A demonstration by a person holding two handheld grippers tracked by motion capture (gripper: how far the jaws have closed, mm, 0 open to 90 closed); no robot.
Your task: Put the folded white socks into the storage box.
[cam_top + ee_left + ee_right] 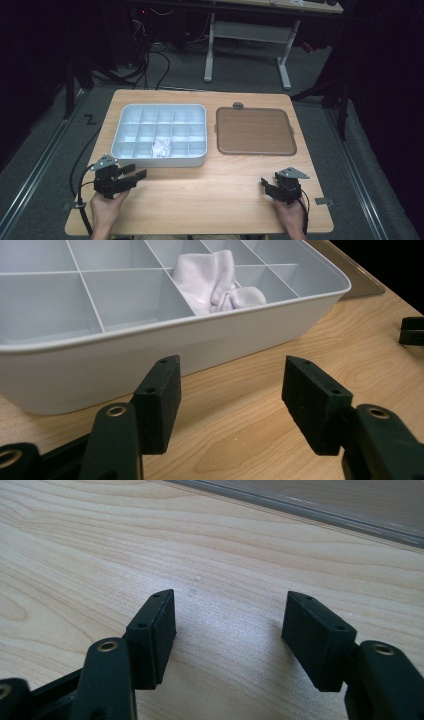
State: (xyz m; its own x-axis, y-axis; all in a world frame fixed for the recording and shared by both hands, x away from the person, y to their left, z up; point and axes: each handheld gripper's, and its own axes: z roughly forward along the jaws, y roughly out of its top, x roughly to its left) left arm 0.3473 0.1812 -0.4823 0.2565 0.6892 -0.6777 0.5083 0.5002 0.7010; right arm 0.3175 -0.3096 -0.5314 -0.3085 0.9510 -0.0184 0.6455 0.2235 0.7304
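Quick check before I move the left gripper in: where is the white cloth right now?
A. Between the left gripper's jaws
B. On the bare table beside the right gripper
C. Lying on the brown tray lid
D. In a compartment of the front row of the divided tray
D: the white cloth sits crumpled in a front-row compartment of the divided tray, while the left gripper stands open and empty in front of the tray wall.
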